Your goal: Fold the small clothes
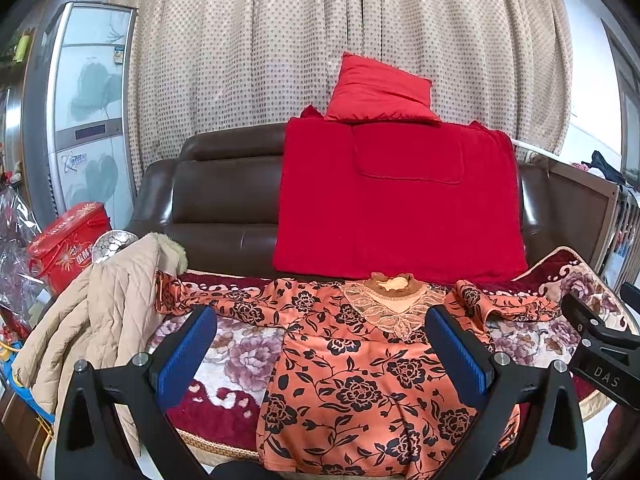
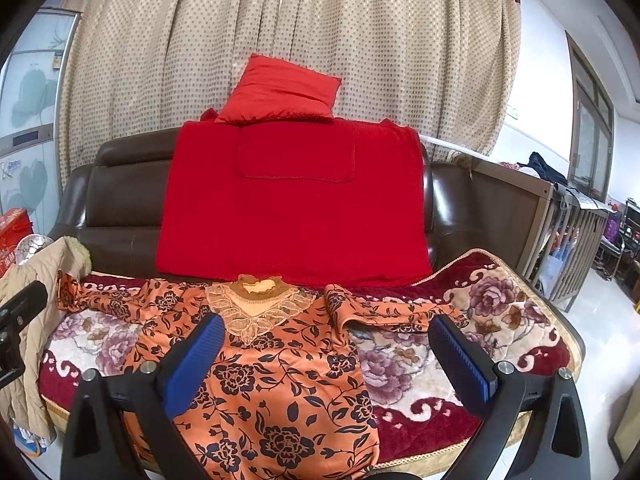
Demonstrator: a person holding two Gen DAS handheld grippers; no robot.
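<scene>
An orange top with black flowers (image 1: pixel 360 380) (image 2: pixel 276 384) lies spread flat, face up, on the sofa seat, lace collar (image 1: pixel 394 312) (image 2: pixel 260 308) toward the backrest and both sleeves stretched out sideways. My left gripper (image 1: pixel 320 344) hovers open above its chest, blue pads wide apart with nothing between them. My right gripper (image 2: pixel 326 344) is also open and empty, above the top's right side under the right sleeve (image 2: pixel 396 308). Neither touches the cloth.
A floral plush cover (image 2: pixel 500 312) lies over the brown leather sofa (image 1: pixel 224 200). A red blanket (image 1: pixel 396 204) and red cushion (image 1: pixel 380 92) sit on the backrest. A beige quilted coat (image 1: pixel 108 312) lies at the seat's left end, beside a red box (image 1: pixel 68 244). A crib (image 2: pixel 560 240) stands to the right.
</scene>
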